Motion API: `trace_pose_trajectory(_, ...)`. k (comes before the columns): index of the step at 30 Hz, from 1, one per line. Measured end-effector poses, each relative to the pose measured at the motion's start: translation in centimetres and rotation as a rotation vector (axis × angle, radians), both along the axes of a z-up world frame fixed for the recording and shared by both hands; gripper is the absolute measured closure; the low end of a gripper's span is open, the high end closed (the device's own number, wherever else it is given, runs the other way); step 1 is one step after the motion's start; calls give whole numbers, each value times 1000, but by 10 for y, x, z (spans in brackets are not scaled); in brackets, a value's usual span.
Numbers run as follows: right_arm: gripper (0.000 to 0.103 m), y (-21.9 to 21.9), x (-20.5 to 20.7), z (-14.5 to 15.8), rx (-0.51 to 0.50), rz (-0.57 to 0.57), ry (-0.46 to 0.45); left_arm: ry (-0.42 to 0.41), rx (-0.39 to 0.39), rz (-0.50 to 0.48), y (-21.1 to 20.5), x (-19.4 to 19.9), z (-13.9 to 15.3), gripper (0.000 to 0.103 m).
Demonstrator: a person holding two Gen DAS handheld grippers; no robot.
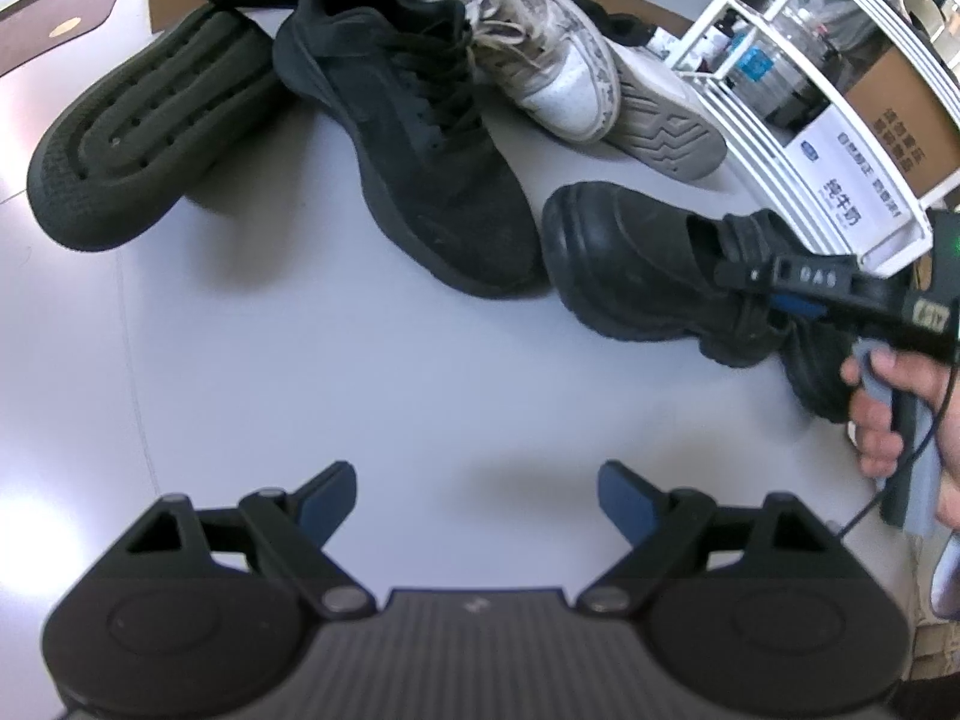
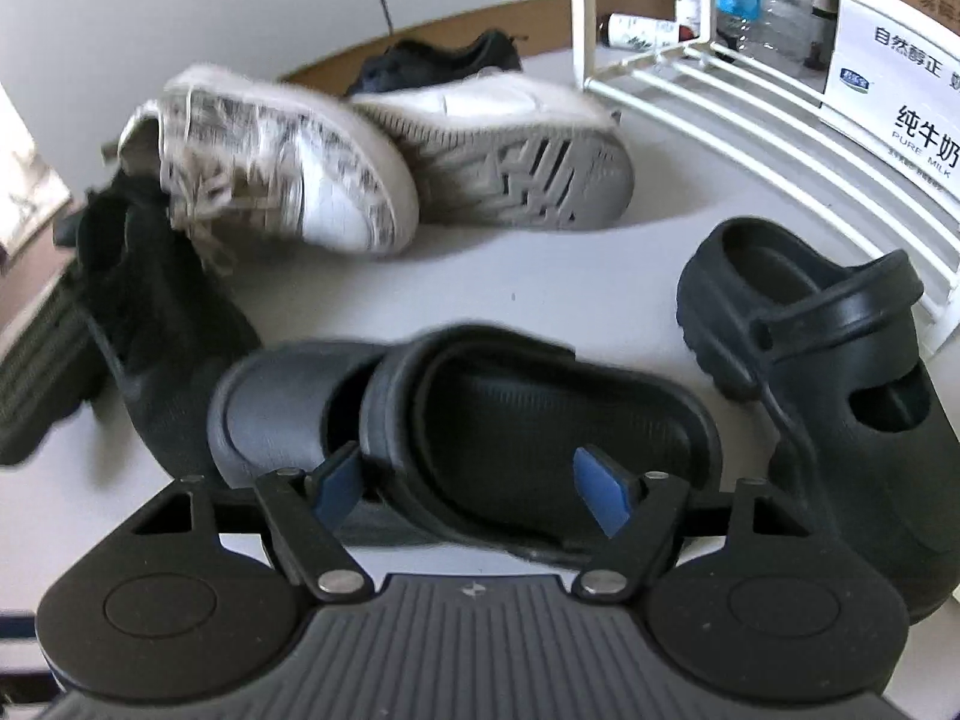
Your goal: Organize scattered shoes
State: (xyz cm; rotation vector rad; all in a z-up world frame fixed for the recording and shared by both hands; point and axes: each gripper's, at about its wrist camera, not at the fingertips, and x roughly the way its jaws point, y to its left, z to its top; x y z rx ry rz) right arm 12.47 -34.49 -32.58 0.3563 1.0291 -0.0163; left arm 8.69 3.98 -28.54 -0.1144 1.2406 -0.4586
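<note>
Straddling a smooth rubbery black clog (image 2: 480,438), right hand-held gripper (image 2: 480,492) open (pads apart), left hand-held gripper (image 1: 477,501) open.

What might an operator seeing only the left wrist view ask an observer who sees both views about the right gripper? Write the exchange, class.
Operator: Where are the right gripper's fingers?
Observer: One is inside the black rubber clog, the other outside its wall; no pinch yet.
Operator: Where is its mate?
Observer: A second black rubber clog lies tipped on its side beside the white wire rack.
</note>
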Motion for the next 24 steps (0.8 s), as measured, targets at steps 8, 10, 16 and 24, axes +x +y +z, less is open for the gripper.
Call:
trace_pose_trajectory(8, 25, -15, -22, 1, -51, -79, 21, 2, 0, -10, -6, 1, -2, 14)
trace_pose_trajectory(10, 25, -18, -27, 1, -51, -113, 30, 6, 0, -14, -7, 1, -3, 14)
trace_pose_trajectory(16, 22, -28, -29, -3, 25, -218, 65, 13, -4, -15, -8, 0, -4, 14)
trace_pose_trajectory(24, 26, -30, -17, -22, 60, -226, 99, 24, 2, -19, -9, -2, -8, 14)
